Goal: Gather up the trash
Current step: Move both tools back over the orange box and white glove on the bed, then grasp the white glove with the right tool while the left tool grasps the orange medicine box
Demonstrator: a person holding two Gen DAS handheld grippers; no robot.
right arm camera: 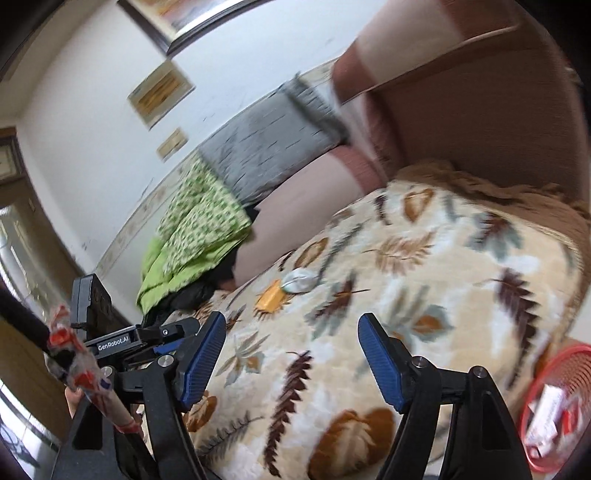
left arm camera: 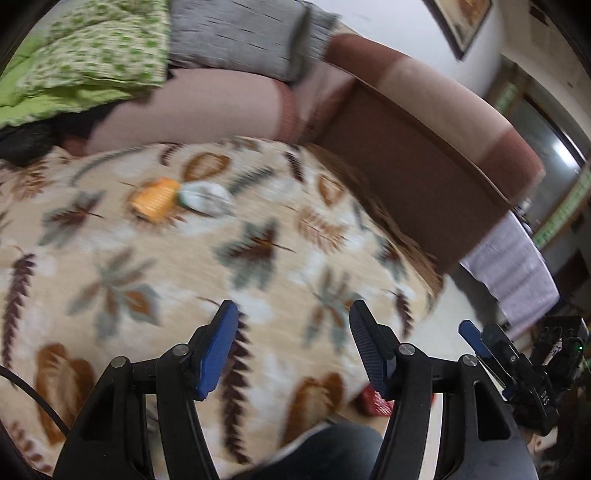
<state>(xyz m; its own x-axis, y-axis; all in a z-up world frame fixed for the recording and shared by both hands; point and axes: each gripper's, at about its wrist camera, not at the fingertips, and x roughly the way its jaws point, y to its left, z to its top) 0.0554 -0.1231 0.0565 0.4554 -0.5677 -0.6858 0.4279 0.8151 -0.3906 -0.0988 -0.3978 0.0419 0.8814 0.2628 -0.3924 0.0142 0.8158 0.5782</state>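
An orange packet (left arm camera: 153,197) and a crumpled white wad (left arm camera: 203,195) lie side by side on a leaf-patterned blanket (left arm camera: 184,280), far ahead of my left gripper (left arm camera: 293,308). That gripper is open with nothing between its blue pads. In the right wrist view the same orange packet (right arm camera: 271,297) and white wad (right arm camera: 299,282) sit beyond my right gripper (right arm camera: 291,319), which is also open with nothing in it. A red mesh basket (right arm camera: 557,406) holding wrappers stands low at the right. Both views are motion-blurred.
The blanket covers a brown sofa (left arm camera: 424,155) with a grey cushion (left arm camera: 240,33) and a green patterned cloth (left arm camera: 92,55) at the back. A clear red-and-white wrapper on a rod (right arm camera: 79,365) crosses the left edge beside the left gripper's body (right arm camera: 110,343).
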